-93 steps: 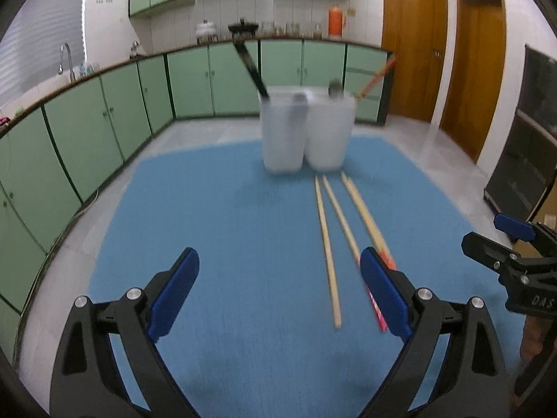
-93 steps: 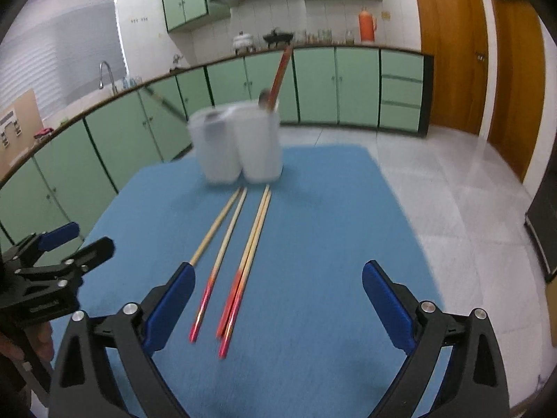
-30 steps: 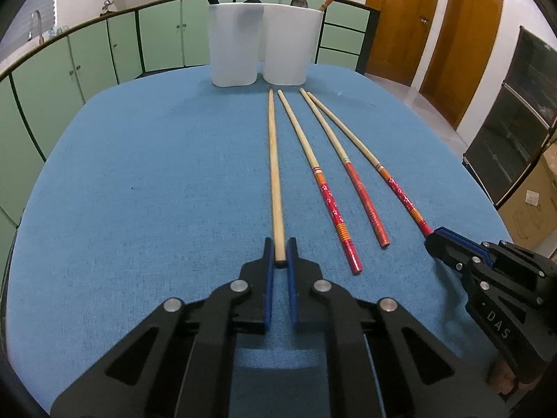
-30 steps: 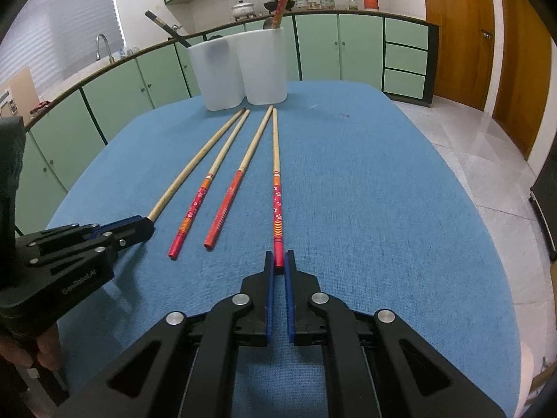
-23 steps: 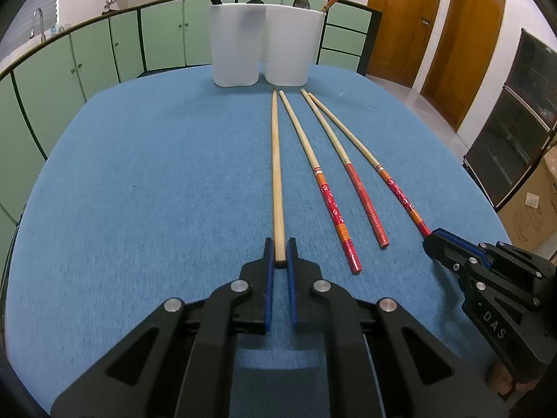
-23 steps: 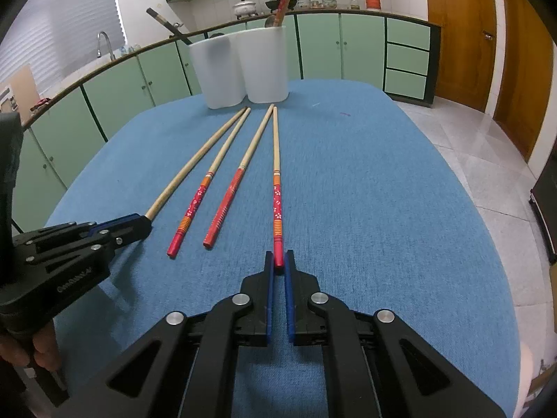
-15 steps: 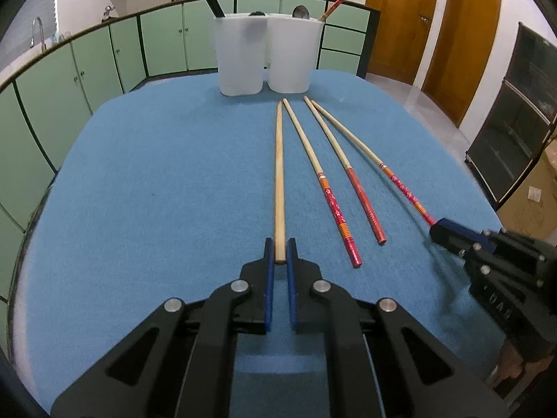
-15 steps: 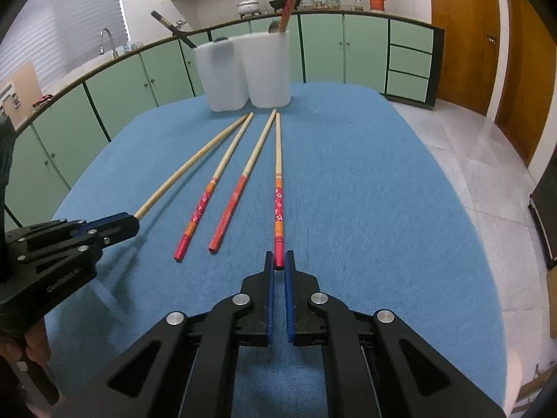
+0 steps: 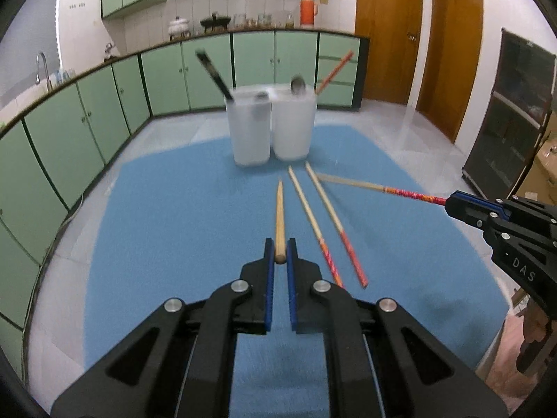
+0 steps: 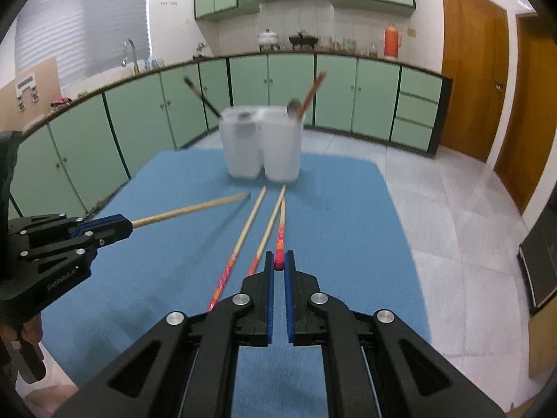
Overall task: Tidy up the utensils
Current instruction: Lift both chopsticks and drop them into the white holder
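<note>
My left gripper (image 9: 280,257) is shut on the end of a plain wooden chopstick (image 9: 279,216) and holds it lifted above the blue mat; it also shows in the right wrist view (image 10: 195,207). My right gripper (image 10: 279,265) is shut on the end of a red-handled chopstick (image 10: 281,223), also lifted; it shows in the left wrist view (image 9: 383,187). Two more red-handled chopsticks (image 9: 323,219) lie on the mat. Two white cups (image 9: 271,129) stand at the far end, holding a dark utensil, a spoon and a red chopstick.
The blue mat (image 9: 174,226) covers a table. Green cabinets (image 9: 87,111) run along the left and back. Wooden doors (image 9: 390,35) stand at the right. A dark cabinet (image 9: 511,122) stands at the far right.
Both grippers have risen well above the mat, each lifting its chopstick by the near end. The other two chopsticks stay on the mat.
</note>
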### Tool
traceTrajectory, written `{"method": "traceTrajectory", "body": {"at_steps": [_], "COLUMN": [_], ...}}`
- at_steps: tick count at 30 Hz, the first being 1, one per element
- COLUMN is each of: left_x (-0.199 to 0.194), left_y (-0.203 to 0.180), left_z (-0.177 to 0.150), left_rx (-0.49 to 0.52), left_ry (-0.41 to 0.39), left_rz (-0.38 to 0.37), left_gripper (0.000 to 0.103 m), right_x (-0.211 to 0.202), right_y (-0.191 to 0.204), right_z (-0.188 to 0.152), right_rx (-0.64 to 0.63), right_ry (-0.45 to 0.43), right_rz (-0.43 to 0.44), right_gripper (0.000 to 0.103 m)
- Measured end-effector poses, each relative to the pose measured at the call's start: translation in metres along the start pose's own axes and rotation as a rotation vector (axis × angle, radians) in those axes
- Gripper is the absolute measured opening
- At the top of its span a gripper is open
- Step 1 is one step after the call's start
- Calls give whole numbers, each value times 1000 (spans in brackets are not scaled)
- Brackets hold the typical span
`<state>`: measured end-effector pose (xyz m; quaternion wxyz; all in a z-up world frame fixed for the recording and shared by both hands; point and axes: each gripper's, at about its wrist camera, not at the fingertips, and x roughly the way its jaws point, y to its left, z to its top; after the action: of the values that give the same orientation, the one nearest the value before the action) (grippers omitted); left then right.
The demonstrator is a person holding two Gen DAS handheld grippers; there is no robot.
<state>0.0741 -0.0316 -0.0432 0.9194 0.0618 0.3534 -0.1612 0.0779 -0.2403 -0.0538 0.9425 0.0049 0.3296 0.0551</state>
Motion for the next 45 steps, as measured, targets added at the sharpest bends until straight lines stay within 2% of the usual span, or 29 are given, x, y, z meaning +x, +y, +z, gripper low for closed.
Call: {"method": "traceTrajectory", "body": {"at_steps": [12, 25, 33, 39, 45], "left_x": [-36, -54, -63, -56, -41], "left_y": [-2, -1, 5, 13, 22], "left_z": [49, 96, 138, 175, 216], "left_rx": [12, 13, -6, -26, -46], "left_ry": [-148, -260, -359, -415, -468], "left_rz": [-13, -30, -32, -27, -16], "left_gripper": [6, 6, 6, 6, 6], "right_x": [-41, -60, -75, -66, -36], "right_y": [-13, -18, -20, -21, -22], "right_z": [60, 112, 167, 212, 248], "right_rx": [11, -23, -43, -42, -36], "right_ry": [-147, -224, -335, -387, -395], "right_rz": [58, 142, 139, 139, 116], "right_gripper": [5, 5, 5, 5, 5]}}
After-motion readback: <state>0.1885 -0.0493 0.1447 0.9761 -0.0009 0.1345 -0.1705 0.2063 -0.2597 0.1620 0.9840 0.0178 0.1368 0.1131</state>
